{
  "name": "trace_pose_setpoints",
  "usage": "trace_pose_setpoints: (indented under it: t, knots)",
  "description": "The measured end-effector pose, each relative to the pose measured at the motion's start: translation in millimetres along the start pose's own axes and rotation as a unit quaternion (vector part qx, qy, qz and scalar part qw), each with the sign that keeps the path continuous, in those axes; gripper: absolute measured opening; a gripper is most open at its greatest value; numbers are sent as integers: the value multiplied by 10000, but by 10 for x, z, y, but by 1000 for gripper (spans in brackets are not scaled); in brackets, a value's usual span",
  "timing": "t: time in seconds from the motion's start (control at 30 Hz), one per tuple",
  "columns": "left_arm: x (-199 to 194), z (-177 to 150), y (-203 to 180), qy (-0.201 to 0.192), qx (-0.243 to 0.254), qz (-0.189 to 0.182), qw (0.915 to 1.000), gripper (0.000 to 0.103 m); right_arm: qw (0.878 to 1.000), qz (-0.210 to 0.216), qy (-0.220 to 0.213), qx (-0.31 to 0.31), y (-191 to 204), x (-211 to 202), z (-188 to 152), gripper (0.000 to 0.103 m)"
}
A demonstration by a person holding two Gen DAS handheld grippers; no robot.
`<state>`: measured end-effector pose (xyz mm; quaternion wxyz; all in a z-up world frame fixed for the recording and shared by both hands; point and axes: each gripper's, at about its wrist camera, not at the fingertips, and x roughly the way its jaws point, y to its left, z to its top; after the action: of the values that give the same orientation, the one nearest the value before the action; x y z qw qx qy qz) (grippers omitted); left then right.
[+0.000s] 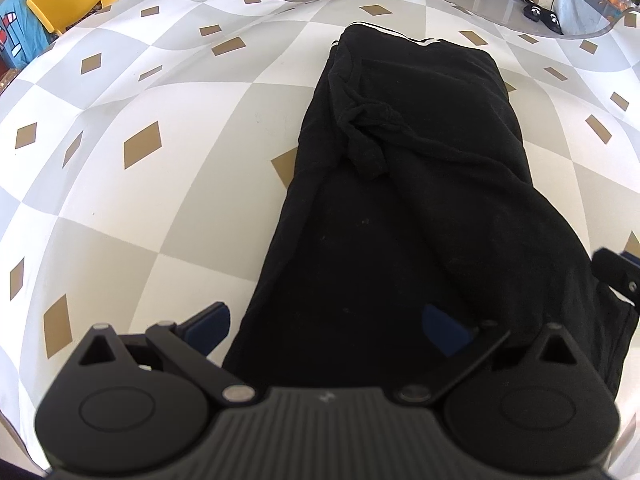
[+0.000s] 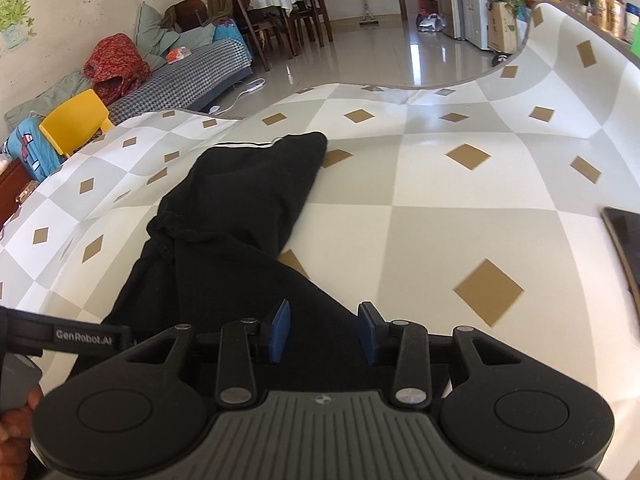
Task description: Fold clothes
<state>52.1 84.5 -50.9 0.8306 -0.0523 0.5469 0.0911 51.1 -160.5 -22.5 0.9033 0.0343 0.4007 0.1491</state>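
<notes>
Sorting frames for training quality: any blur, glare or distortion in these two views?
Left wrist view: sharp, the black garment so dark its folds barely show; fisheye bends the checked tablecloth. Right wrist view: the dark object at the right edge is smeared, and the floor shows window glare.

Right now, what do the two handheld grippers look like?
Both the left gripper and the right gripper have a ribbed grey body, black linkage arms with silver pivot pins, round black side housings and blue-padded fingers. The left gripper's strap reads GenRobot.AI.
</notes>
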Motion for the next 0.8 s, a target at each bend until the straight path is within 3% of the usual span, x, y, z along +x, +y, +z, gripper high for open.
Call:
trace_pose_setpoints:
  t: [0.27, 0.6, 0.8]
  knots:
    - [12, -134, -123, 57, 6, -41, 10000, 103, 9990, -276, 84, 345, -355, -229, -384, 39]
    - [-39, -444, -194, -229, 65, 191, 9995, 103, 9986, -344, -11, 414, -370, -94, -433, 42]
    - [-23, -506, -174, -256, -155, 88, 9995, 103, 9985, -523, -147, 60, -238, -64, -498, 45]
